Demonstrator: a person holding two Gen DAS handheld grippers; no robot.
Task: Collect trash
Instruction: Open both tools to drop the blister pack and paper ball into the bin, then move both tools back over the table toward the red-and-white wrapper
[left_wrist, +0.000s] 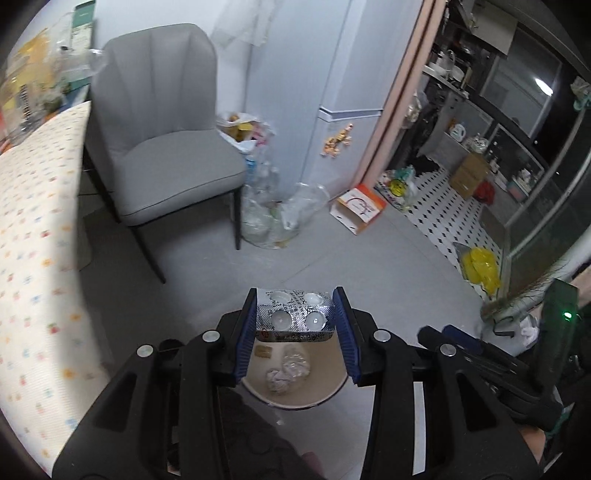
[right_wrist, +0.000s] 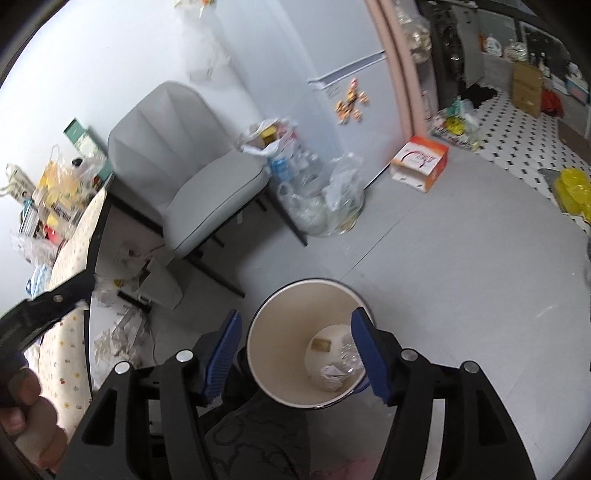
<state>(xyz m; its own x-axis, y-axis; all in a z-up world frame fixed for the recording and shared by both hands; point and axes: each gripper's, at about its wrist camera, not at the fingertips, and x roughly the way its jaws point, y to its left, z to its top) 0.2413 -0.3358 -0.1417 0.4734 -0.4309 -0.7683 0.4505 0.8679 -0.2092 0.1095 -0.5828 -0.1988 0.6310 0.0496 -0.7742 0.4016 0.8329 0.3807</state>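
My left gripper (left_wrist: 295, 291) is shut on a silver blister pack (left_wrist: 295, 317), whose side edges meet both blue pads. It hangs over a round white bin (left_wrist: 258, 371) on the floor, which holds crumpled paper (left_wrist: 279, 380) and clear wrap. In the right wrist view my right gripper (right_wrist: 295, 313) stands open above the same bin (right_wrist: 273, 339), its fingers either side of the rim and nothing between them. Crumpled paper (right_wrist: 332, 373) and foil lie at the bin's bottom. The left gripper's body shows at the far left of that view, above a hand (right_wrist: 26, 417).
A grey chair (left_wrist: 166, 140) stands behind the bin beside a table with a patterned cloth (left_wrist: 33, 240). Clear bags of bottles (left_wrist: 273, 214) and an orange-white box (left_wrist: 358, 210) sit by the fridge. A yellow bag (left_wrist: 480, 266) lies right. Litter (right_wrist: 122, 332) is scattered under the table.
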